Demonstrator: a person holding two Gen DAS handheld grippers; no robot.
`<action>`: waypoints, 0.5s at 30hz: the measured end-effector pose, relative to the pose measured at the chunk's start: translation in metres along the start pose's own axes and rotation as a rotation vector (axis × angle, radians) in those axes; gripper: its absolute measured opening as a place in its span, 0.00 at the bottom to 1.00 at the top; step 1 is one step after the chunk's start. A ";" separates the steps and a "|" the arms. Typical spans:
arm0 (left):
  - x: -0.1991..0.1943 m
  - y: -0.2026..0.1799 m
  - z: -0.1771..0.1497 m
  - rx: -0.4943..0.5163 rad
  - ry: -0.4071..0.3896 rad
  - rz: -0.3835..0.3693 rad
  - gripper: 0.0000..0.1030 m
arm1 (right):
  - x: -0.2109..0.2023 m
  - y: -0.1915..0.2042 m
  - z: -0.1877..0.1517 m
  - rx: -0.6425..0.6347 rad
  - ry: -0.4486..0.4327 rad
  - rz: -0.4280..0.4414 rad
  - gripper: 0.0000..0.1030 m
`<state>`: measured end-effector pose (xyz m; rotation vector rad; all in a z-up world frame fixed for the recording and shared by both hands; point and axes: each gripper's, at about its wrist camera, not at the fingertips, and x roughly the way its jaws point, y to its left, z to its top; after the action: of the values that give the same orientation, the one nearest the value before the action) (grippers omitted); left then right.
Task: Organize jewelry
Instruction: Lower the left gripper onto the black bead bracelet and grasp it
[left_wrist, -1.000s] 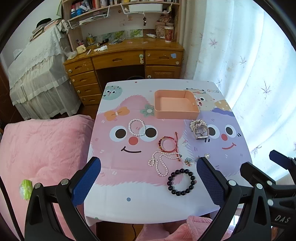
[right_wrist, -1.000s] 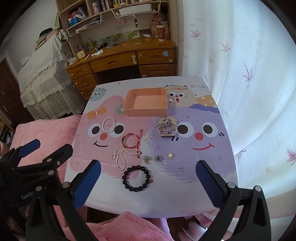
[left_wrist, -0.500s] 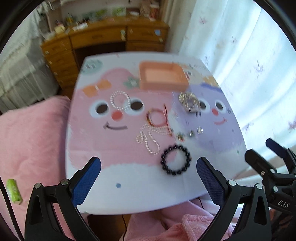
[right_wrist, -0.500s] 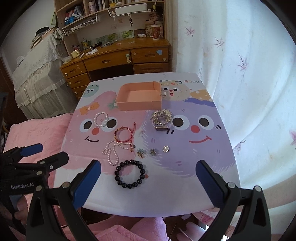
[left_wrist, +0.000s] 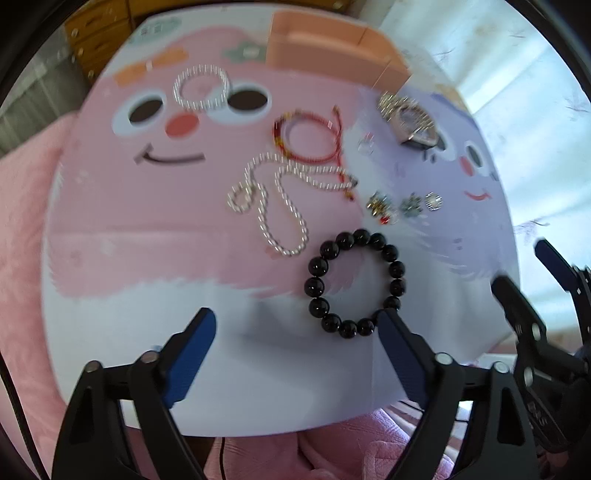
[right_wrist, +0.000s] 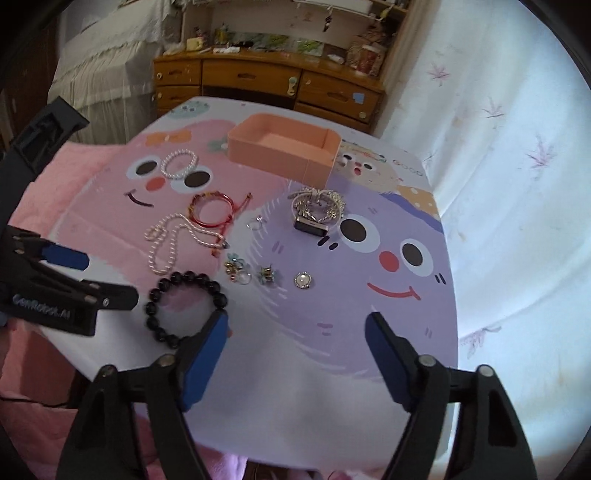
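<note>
Jewelry lies on a cartoon-print table (left_wrist: 129, 325). A black bead bracelet (left_wrist: 354, 282) (right_wrist: 184, 308) lies nearest, just ahead of my open left gripper (left_wrist: 295, 330), close to its right fingertip. Behind it lie a long pearl necklace (left_wrist: 280, 199) (right_wrist: 173, 236), a red cord bracelet (left_wrist: 306, 136) (right_wrist: 212, 214), a small pearl bracelet (left_wrist: 201, 86) (right_wrist: 180, 163), a silver watch (left_wrist: 410, 118) (right_wrist: 316, 212), a small ring (right_wrist: 256, 222) and several earrings and brooches (right_wrist: 266, 275). An empty peach tray (left_wrist: 332, 48) (right_wrist: 284, 147) stands at the back. My right gripper (right_wrist: 295, 330) is open and empty above the table's near right part.
A wooden desk with drawers (right_wrist: 266, 81) stands behind the table, with shelves above. A white curtain (right_wrist: 509, 147) hangs on the right. A pink blanket (left_wrist: 22, 206) lies left of and below the table.
Both grippers have moved forward and down toward the table, and the left view has tilted down. The black bracelet now lies just ahead of the left fingers. No jewelry has moved.
</note>
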<state>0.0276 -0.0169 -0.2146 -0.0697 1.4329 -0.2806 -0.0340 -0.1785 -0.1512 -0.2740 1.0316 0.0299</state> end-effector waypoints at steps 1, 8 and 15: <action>0.006 -0.002 0.001 -0.010 0.011 0.002 0.73 | 0.012 -0.002 0.001 -0.002 -0.006 0.013 0.61; 0.041 -0.015 0.001 -0.072 0.039 0.079 0.56 | 0.077 -0.010 0.006 -0.058 0.005 0.033 0.38; 0.047 -0.026 -0.007 -0.089 -0.002 0.163 0.45 | 0.096 -0.020 0.001 -0.127 -0.001 0.148 0.32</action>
<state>0.0216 -0.0520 -0.2556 -0.0257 1.4401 -0.0827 0.0190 -0.2077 -0.2278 -0.3128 1.0490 0.2301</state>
